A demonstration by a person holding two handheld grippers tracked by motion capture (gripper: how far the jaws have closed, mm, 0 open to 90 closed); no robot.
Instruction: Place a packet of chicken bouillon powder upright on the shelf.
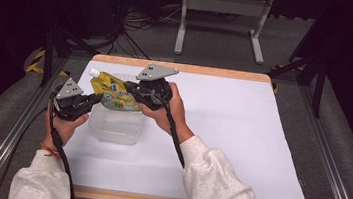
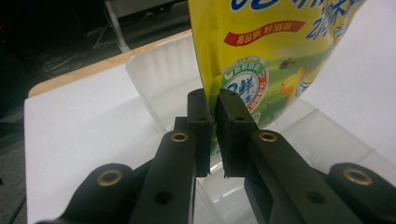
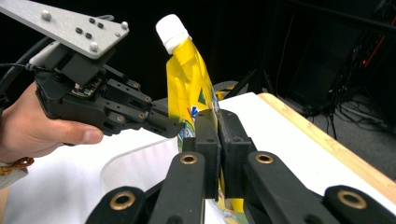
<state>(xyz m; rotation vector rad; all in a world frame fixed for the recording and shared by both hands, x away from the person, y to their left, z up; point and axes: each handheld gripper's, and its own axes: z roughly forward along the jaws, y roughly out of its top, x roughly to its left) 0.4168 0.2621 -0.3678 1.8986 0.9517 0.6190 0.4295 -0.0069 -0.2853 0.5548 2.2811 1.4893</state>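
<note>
Pinching opposite edges, the left gripper (image 1: 94, 101) and right gripper (image 1: 129, 90) both clamp the yellow spout pouch (image 1: 112, 92), suspended between them above the clear container (image 1: 116, 125); soft, floppy and slick, it probably handles best by its flat seams.

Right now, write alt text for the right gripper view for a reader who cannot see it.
The right tongs are clamped on the edge of a yellow spouted pouch with a white cap, held upright above a clear plastic container. The left tongs, in a person's hand, grip the pouch from the other side, over a white table.
</note>
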